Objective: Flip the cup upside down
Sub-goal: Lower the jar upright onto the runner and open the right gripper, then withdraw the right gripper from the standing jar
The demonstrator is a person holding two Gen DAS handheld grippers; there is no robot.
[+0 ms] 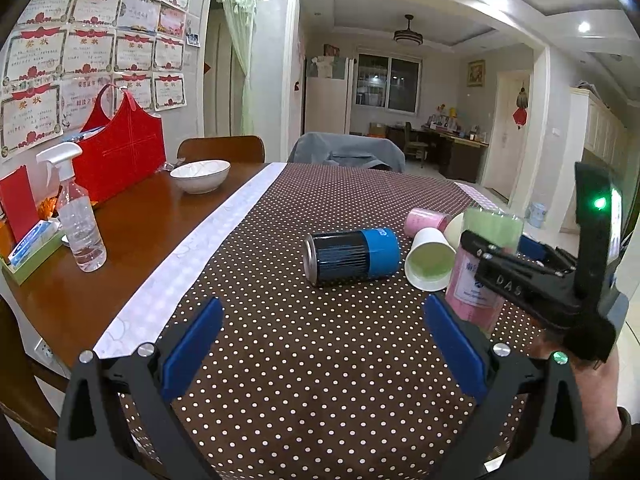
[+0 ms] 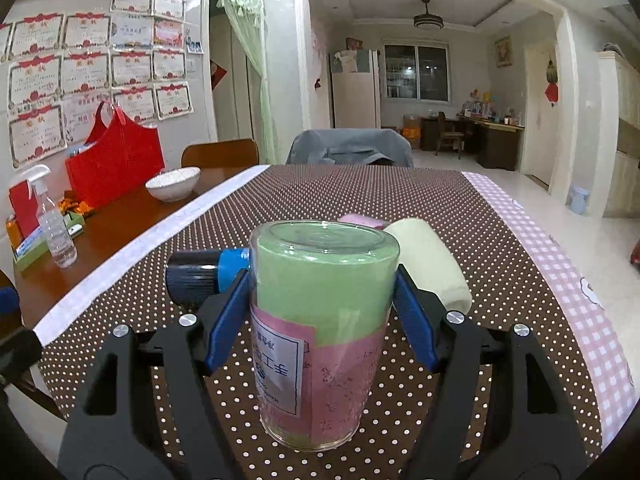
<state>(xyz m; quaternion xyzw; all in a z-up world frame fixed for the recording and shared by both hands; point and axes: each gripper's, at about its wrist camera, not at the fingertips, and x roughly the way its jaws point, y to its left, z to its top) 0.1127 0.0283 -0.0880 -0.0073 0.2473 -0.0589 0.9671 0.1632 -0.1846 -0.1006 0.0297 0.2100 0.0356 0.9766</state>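
A clear glass cup lined with green and pink paper [image 2: 320, 332] stands on the dotted tablecloth with its flat base up and its rim down. My right gripper [image 2: 322, 324] is shut on the cup, blue pads on both sides. In the left wrist view the same cup [image 1: 482, 268] shows at the right, held by the right gripper [image 1: 516, 276]. My left gripper [image 1: 324, 348] is open and empty, low over the cloth in front of the lying can.
A blue and black can [image 1: 352, 255] lies on its side mid-table. A white paper cup [image 1: 430, 258] and a pink cup [image 1: 424, 222] lie beside it. A white bowl [image 1: 200, 175], spray bottle [image 1: 78, 222] and red bag [image 1: 120, 152] sit at the left.
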